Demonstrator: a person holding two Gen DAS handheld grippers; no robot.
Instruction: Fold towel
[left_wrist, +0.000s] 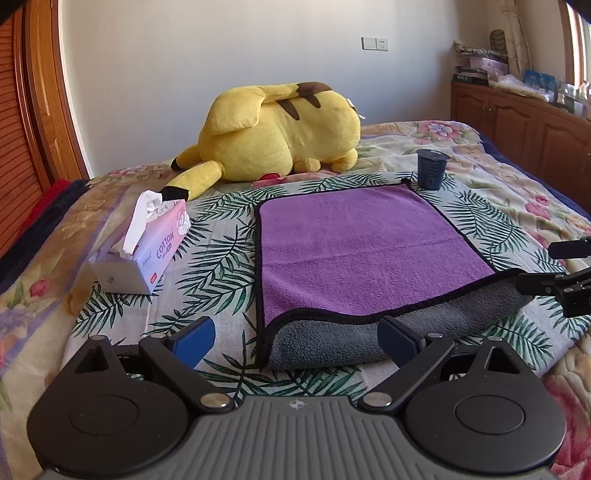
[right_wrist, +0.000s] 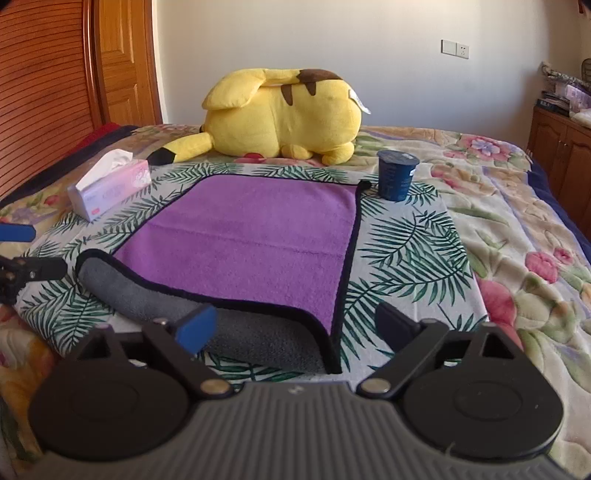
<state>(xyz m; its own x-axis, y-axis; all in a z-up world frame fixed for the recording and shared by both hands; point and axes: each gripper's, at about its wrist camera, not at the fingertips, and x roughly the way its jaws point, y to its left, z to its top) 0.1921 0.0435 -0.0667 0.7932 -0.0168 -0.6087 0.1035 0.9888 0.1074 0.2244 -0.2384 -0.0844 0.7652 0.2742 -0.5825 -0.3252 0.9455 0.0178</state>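
On the bed (left_wrist: 517, 173), atop a leaf-print cloth (left_wrist: 221, 266), we see the purple towel (left_wrist: 362, 240) lying flat, its near edge turned up to show grey backing. Behind it rests a yellow plush (left_wrist: 280, 133); a tissue box (left_wrist: 144, 247) sits left, a dark cup (left_wrist: 431, 168) by the far right corner. Our left gripper (left_wrist: 295, 338) hovers low at the near left corner, fingers wide apart, holding nothing. Our right gripper (right_wrist: 295, 328) sits likewise spread at the near right corner.

A home bedroom: a bed (left_wrist: 480, 162) with floral blanket, plush toy (left_wrist: 280, 133), wooden cabinets (left_wrist: 517, 122) along the wall.
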